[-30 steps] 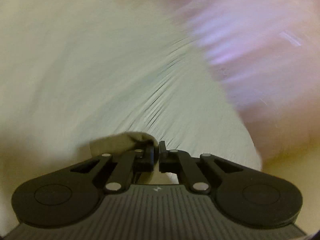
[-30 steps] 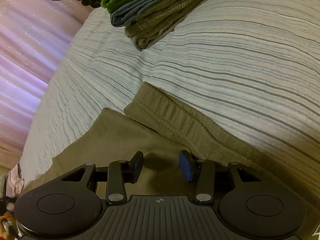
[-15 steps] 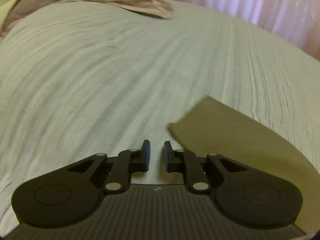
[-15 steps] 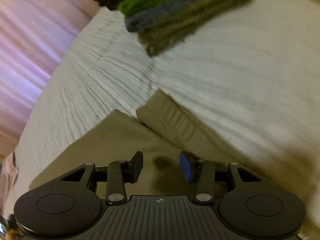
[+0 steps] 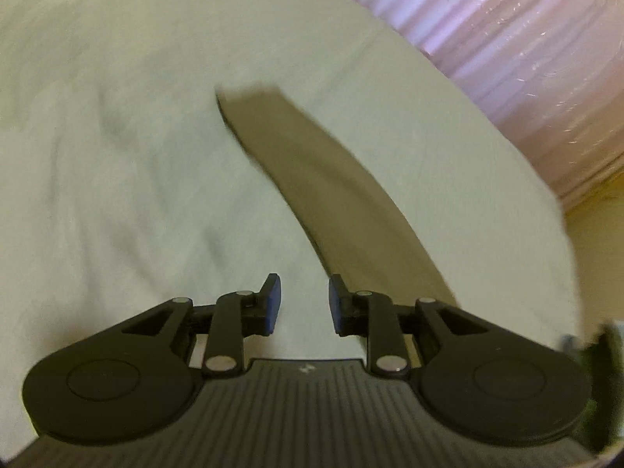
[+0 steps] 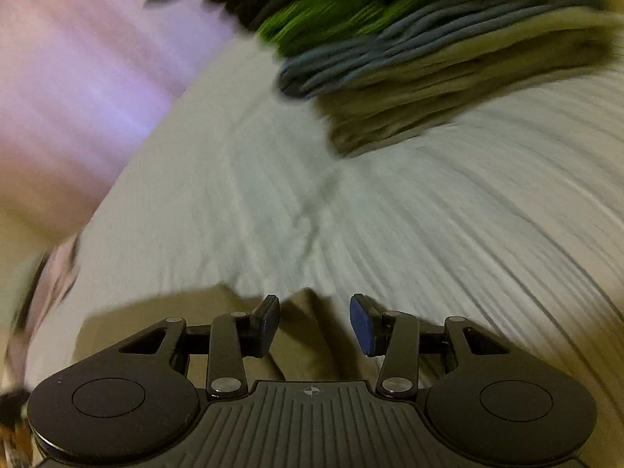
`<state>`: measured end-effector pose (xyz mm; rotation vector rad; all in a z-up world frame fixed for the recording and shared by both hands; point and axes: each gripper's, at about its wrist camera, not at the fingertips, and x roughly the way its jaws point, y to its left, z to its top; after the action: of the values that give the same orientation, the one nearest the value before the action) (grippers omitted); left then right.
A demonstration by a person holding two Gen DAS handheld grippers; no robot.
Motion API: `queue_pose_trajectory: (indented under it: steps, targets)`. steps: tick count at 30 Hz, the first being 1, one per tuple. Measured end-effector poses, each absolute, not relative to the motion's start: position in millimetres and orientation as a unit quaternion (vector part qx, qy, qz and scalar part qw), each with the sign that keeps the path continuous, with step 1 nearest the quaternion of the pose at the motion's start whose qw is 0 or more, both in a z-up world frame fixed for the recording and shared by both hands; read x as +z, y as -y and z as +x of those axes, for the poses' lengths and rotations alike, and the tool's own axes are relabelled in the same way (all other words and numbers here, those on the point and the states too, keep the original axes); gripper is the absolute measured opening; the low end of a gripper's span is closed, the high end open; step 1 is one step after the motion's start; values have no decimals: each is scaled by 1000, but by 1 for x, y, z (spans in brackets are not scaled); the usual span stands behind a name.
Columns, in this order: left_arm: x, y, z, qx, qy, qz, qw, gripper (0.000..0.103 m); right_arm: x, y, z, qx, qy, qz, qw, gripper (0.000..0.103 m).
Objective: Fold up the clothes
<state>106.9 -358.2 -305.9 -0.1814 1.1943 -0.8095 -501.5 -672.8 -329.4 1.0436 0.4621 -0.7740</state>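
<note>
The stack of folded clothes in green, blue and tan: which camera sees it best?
The right wrist view: the stack of folded clothes fills its upper part, blurred, with the layers' colours distinct. In the left wrist view only a blurred dark sliver at the right edge might be it.

Olive garment [image 5: 331,195] on pale, seemingly striped sheet [image 6: 448,214]; pink curtain [image 5: 507,39].

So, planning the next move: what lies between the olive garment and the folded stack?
Only bare striped bedsheet separates the olive garment from the folded stack, per the right wrist view.
</note>
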Motion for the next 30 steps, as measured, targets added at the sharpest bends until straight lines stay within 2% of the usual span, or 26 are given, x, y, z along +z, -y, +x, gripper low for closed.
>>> queue_pose_trajectory:
  steps: [2,3,4,6,10,13,18,20,22,25,26,30]
  targets:
    - [-312,355,84,-369,-560,-94,736,21,-337,679,-495,-318,-239,473,786,41]
    - [-312,352,72,-368,-561,-95,735,21,-339,682,-494,-305,-248,470,790,29]
    - [-309,346,59,-366,-560,-94,737,21,-342,686,-493,-293,-256,467,794,23]
    - [-302,339,40,-358,-555,-96,745,21,-336,685,-499,-301,-248,461,797,22]
    - [-287,317,-1,-343,-541,-109,760,21,-314,672,-538,-418,-182,455,764,20]
    - [-287,305,-29,-331,-537,-103,769,24,-327,676,-549,-442,-184,474,739,20]
    - [-288,296,-60,-317,-532,-80,781,24,-326,683,-538,-441,-231,440,748,27]
    - [-285,292,-69,-314,-527,-68,787,24,-311,672,-545,-471,-228,419,742,51]
    - [-278,284,-75,-311,-516,-58,796,26,-296,657,-556,-486,-225,399,745,63]
    - [-266,271,-85,-305,-499,-29,811,26,-281,617,-557,-423,-253,385,780,60]
    - [-264,268,-90,-304,-496,-17,813,26,-281,603,-550,-395,-275,368,795,54]
    - [-259,259,-115,-309,-496,53,810,26,-297,554,-511,-313,-389,270,823,51]
